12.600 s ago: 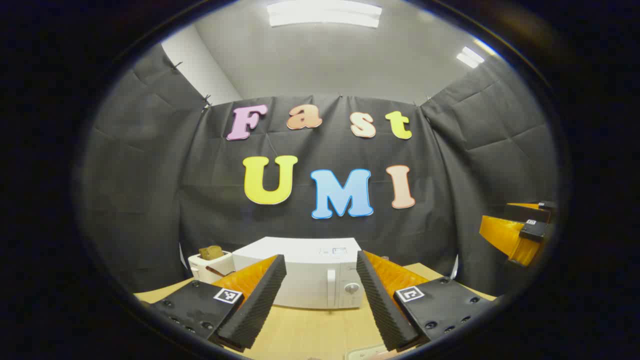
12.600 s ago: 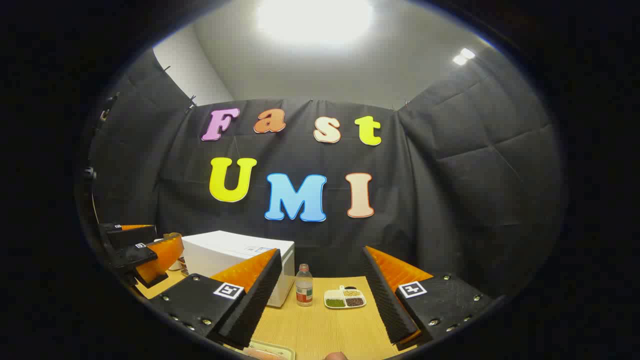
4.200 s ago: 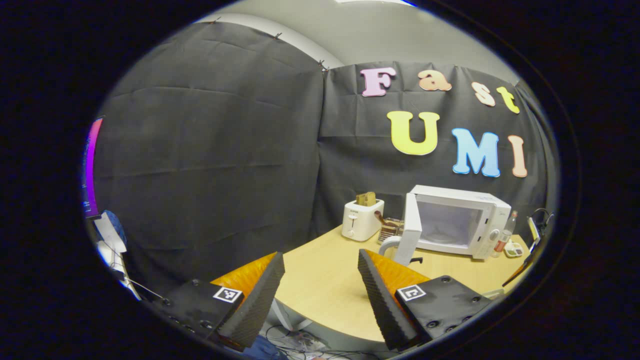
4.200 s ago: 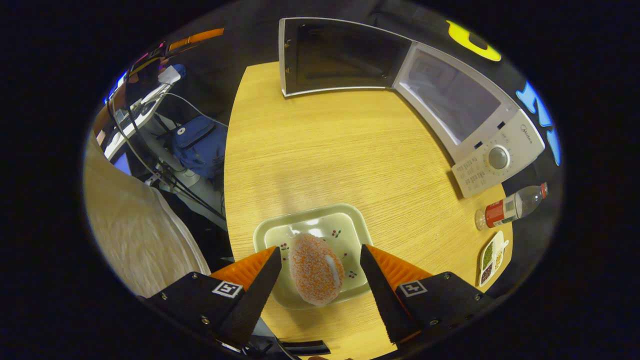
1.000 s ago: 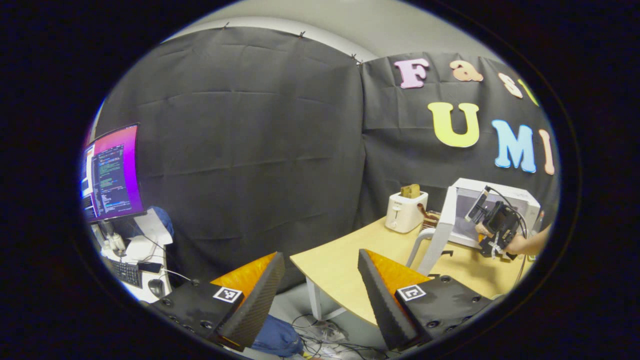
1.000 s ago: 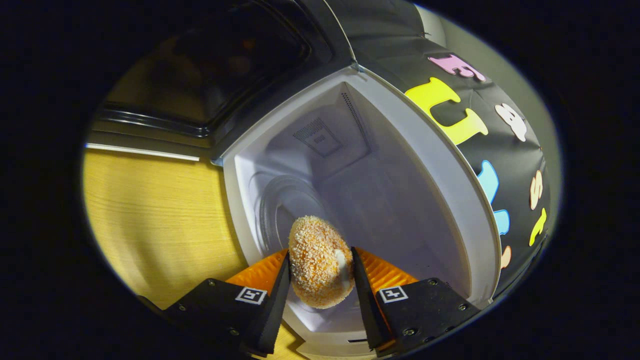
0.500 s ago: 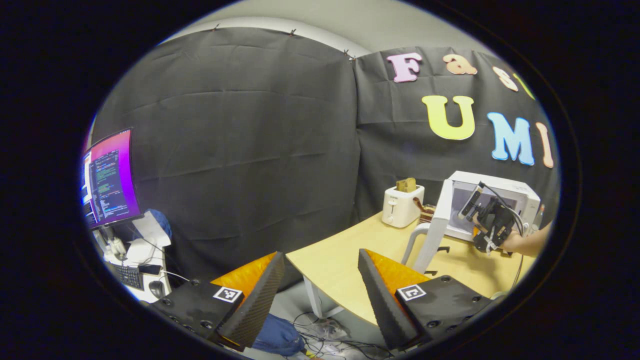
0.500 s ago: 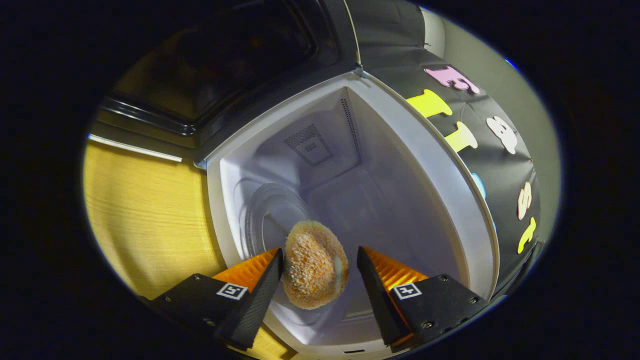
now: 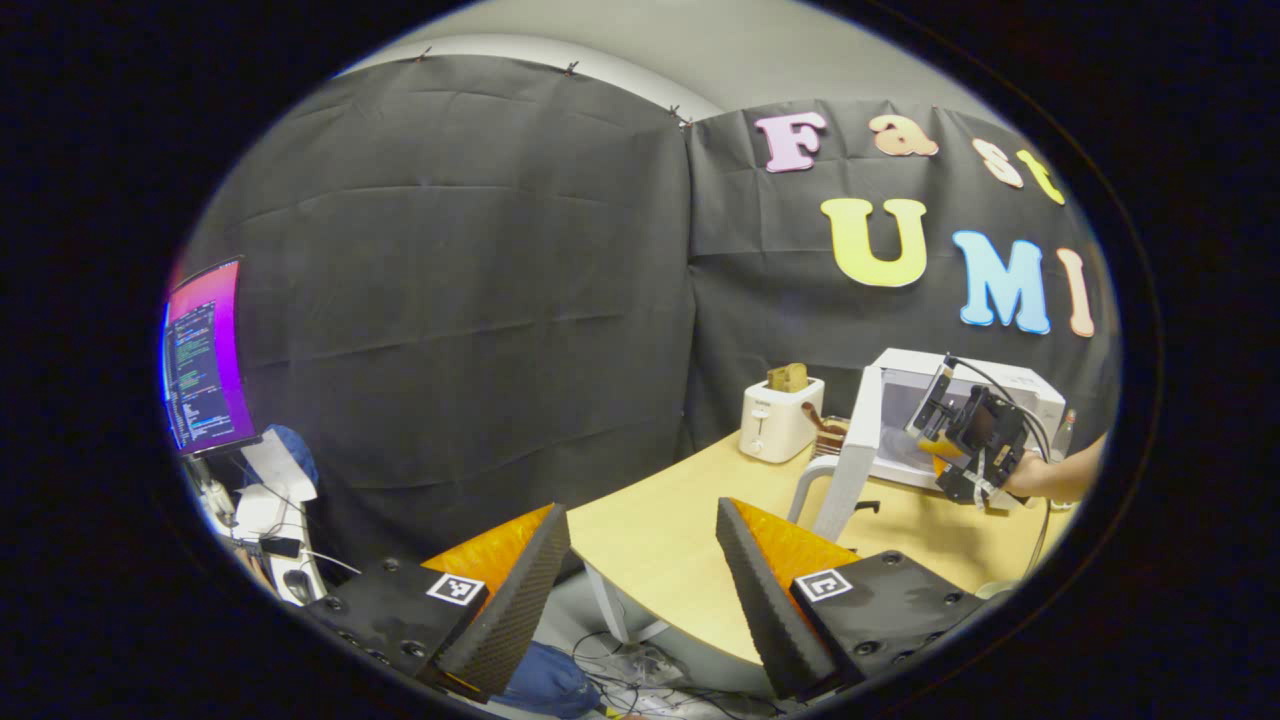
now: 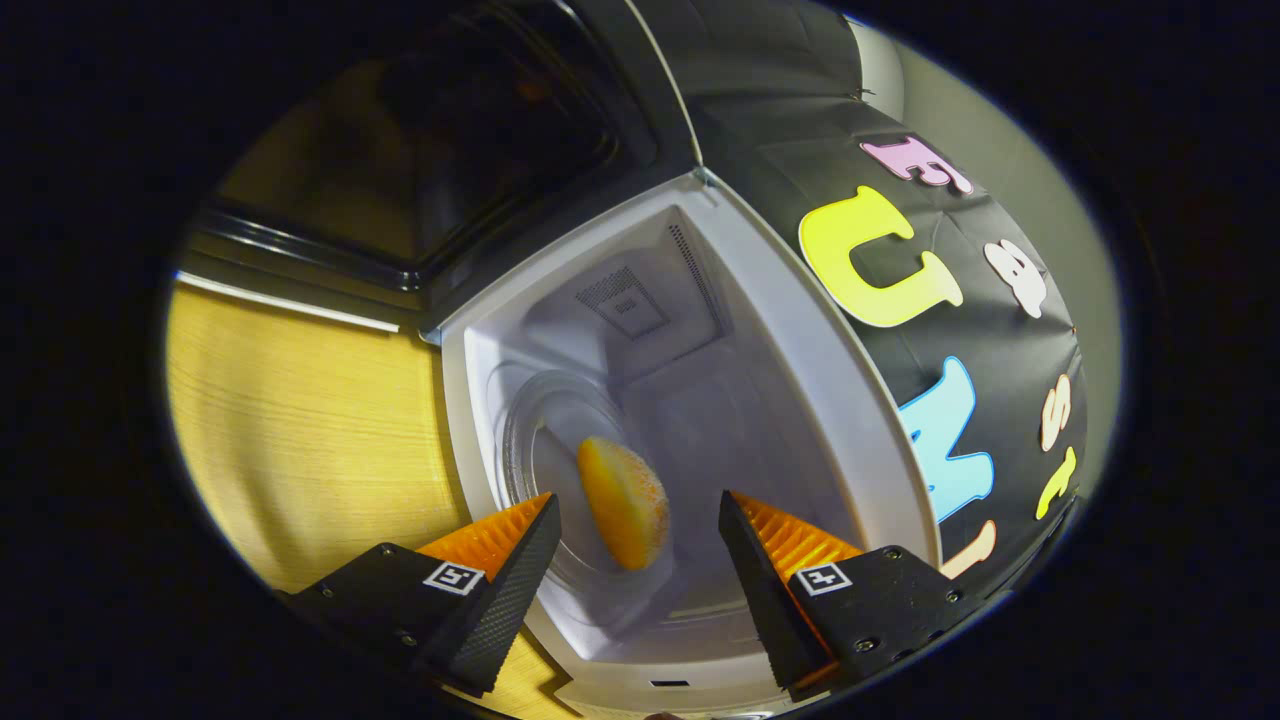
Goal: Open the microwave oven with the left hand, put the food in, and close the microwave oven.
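Half a second ago the breaded food [image 10: 622, 500] sat between the fingers of the right claw [image 10: 636, 560]; now it lies on the glass turntable [image 10: 545, 470] inside the microwave [image 10: 800, 340], clear of both fingers, and it looks smaller and farther from the camera. The right claw's jaws stand wide with nothing between them, at the mouth of the cavity. A second ago they were pinched on the food.

In the left gripper view the left claw [image 9: 640, 575] is wide and holds nothing, out past the near edge of the surface [image 9: 680, 520], above the floor and its cables. Its view has swung a little since half a second ago: the microwave [image 9: 975, 375] and toaster [image 9: 775, 420] sit slightly further left. The right claw [image 9: 965, 435] shows far off there, in a hand [image 9: 1030, 480] at the microwave's opening.

Counted: one microwave, its one door [image 9: 850, 450] swung open and standing edge-on; one piece of food; one turntable; one toaster with one slice of bread [image 9: 787, 377] sticking up; one monitor [image 9: 200, 355] at the left; two claws, each with two fingers. Beside the microwave's far end there is something small that I cannot make out.
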The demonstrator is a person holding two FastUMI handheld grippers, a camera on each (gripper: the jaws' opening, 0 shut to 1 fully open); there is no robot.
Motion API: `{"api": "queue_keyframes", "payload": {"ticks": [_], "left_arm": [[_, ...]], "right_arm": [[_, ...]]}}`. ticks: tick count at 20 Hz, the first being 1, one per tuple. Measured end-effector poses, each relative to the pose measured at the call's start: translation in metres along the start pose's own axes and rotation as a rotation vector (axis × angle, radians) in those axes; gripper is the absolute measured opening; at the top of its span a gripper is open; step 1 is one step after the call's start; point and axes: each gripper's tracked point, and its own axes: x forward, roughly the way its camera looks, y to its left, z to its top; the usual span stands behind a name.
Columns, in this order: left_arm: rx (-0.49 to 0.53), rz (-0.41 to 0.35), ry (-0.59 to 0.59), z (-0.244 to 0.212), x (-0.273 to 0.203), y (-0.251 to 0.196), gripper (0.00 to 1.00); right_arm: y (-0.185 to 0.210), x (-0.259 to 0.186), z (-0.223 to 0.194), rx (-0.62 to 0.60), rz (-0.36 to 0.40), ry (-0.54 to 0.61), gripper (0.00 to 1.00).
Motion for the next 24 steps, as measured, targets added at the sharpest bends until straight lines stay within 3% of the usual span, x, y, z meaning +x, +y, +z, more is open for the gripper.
{"api": "queue_keyframes", "payload": {"ticks": [5,12,22,23,24], "left_arm": [[0.020,-0.094,-0.036,0.016,0.025,-0.018,0.96],[0.033,-0.201,-0.074,0.025,0.074,-0.033,0.96],[0.041,-0.320,0.004,-0.020,0.158,-0.062,0.96],[0.049,-0.330,0.023,-0.027,0.165,-0.066,0.94],[0.054,-0.342,0.035,-0.033,0.171,-0.071,0.86]], "right_arm": [[-0.023,-0.058,0.016,0.131,0.003,-0.047,0.97],[-0.070,-0.153,0.025,0.318,-0.066,-0.095,0.97],[-0.116,-0.280,0.026,0.577,-0.202,-0.178,0.97],[-0.121,-0.287,0.024,0.593,-0.218,-0.177,0.97],[-0.127,-0.294,0.022,0.608,-0.232,-0.174,0.97]]}}
